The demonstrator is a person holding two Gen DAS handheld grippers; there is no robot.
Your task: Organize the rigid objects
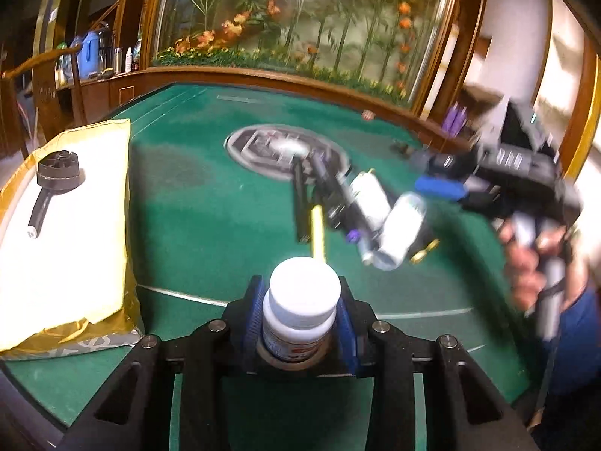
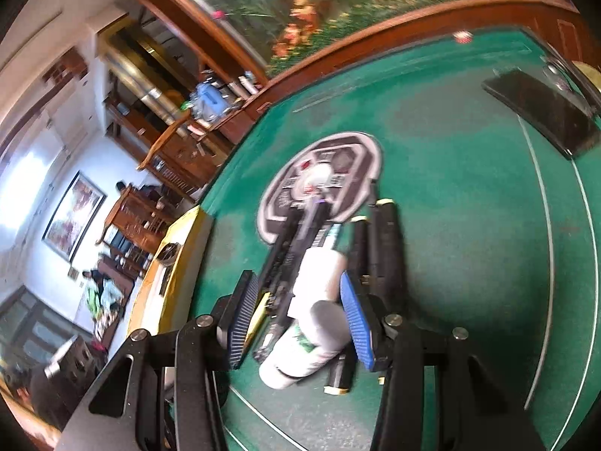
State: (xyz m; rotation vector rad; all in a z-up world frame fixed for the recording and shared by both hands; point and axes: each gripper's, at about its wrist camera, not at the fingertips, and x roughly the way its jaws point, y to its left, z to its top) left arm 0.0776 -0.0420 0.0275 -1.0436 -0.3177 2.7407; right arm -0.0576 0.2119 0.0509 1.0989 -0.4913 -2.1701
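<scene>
Green felt worktop [image 1: 195, 225] with white curved lines, round grey emblem [image 1: 278, 150] at centre, cluster of white bottles [image 1: 398, 225] and dark pens [image 1: 300, 199] (blurred), yellow-edged white cushion [image 1: 64, 233] at left, black slab [image 2: 544, 112] near far edge

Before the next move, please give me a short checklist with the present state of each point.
1. Left tongs shut on the white-capped bottle: ok.
2. Bottle upright in the grip: ok.
3. Right tongs open around the pile of white bottles: ok.
4. Right pads touching a bottle: cannot tell, picture blurred.
5. Free space on the green table before the left tongs: ok.
6. Black tool lies on the yellow-edged pad, apart from the pile: ok.
</scene>
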